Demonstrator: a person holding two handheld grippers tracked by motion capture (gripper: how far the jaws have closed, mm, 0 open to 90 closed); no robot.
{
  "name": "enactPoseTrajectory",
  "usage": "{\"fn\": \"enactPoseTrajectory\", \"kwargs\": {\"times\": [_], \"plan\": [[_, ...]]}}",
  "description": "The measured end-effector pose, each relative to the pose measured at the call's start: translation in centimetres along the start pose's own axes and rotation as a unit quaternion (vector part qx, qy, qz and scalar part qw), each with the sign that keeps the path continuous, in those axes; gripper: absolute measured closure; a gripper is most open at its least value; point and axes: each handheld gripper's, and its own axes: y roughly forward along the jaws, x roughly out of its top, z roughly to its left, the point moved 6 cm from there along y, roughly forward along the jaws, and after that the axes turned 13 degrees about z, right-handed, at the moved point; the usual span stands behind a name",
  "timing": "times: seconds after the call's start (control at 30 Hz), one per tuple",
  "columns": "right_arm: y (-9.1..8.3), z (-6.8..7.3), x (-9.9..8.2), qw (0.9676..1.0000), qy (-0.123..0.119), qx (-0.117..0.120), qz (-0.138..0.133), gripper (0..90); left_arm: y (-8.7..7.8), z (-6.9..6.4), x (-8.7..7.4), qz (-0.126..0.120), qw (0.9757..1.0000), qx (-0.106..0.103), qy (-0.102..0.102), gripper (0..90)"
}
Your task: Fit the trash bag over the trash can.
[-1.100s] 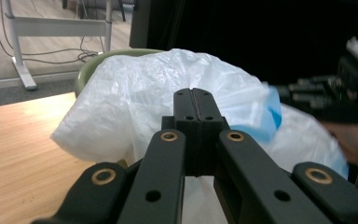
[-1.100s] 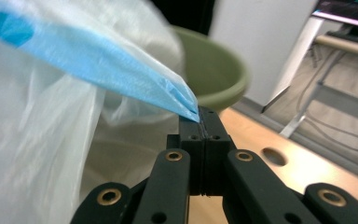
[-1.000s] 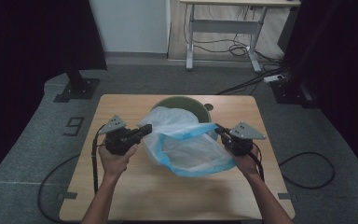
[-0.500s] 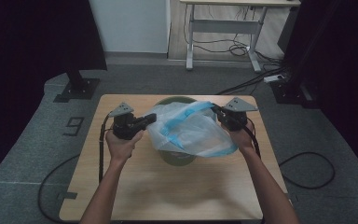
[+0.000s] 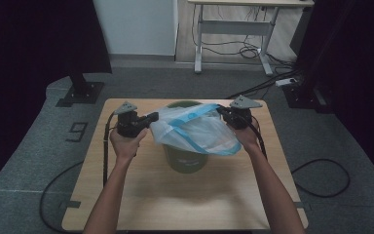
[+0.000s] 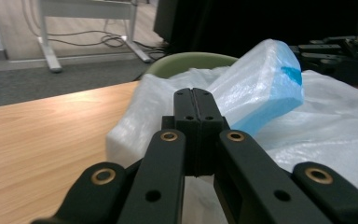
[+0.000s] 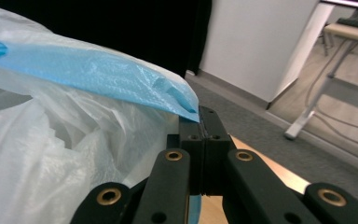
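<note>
A white plastic bag with a blue rim band (image 5: 195, 129) hangs stretched over a green bucket (image 5: 187, 158) standing near the middle of the counter (image 5: 126, 195), its mouth pulled wide between my two tongs. The bag drapes across the bucket's top, with the bucket's far rim peeking out at 12 o'clock and its lower wall showing beneath the plastic at 6 o'clock.

At the bag's 9 o'clock edge, my left tongs (image 5: 152, 117) are clamped on the plastic; in the left gripper view the jaws sit pressed together with white film bunched around them (image 6: 196, 100), the blue band (image 6: 270, 84) rising just beyond and the bucket's green rim (image 6: 186, 60) behind it. At the bag's 2 o'clock edge, my right tongs (image 5: 222, 111) are likewise clamped on the bag; the right gripper view shows the blue band (image 7: 98, 70) ending right at the closed jaw tips (image 7: 204, 119).

A hand (image 5: 125, 141) grips the left tool from 6 o'clock, and another hand (image 5: 247, 136) holds the right one; both forearms reach in from the counter's near edge. Black cables trail from each tool. Beyond the counter at 12 o'clock stands a white-legged desk (image 5: 233, 24) on grey floor, with loose cords (image 5: 233, 48) beneath it.
</note>
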Motion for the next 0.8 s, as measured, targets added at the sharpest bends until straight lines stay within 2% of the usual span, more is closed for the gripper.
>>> {"fn": "enactPoseTrajectory", "kwargs": {"times": [0.07, 0.17, 0.23, 0.37, 0.57, 0.63, 0.8], "plan": [[0.7, 0.1, -0.3, 1.0, 0.002, 0.005, 0.003, 88.3, 0.2, 0.4, -0.1, 0.002, 1.0, 0.009, -0.002, 89.7], [1.2, 0.1, -0.2, 0.9997, 0.02, 0.012, -0.008, 88.3, 0.6, 1.2, -0.1, 0.004, 0.9999, 0.012, -0.011, 89.7], [1.4, 0.0, -0.2, 0.9997, 0.021, 0.009, -0.011, 88.3, 0.9, 1.6, -0.2, 0.007, 0.9998, 0.013, -0.016, 89.7], [2.2, -0.3, -0.3, 0.9998, 0.015, -0.007, 0.008, 88.2, 1.6, 2.2, -0.2, 0.008, 0.9997, 0.014, -0.019, 89.7], [3.3, -0.5, -0.7, 0.9995, 0.029, 0.007, 0.013, 88.2, 2.2, 3.4, 0.0, 0.009, 0.9994, 0.01, -0.033, 89.7], [3.7, -0.6, -0.8, 0.9996, 0.024, 0.007, 0.017, 88.1, 2.5, 3.6, 0.2, 0.009, 0.9993, 0.013, -0.033, 89.7], [4.3, -0.9, -1.0, 0.9993, 0.031, 0.009, 0.02, 86.9, 2.7, 3.6, 0.3, 0.011, 0.9993, 0.018, -0.031, 89.7]]}}
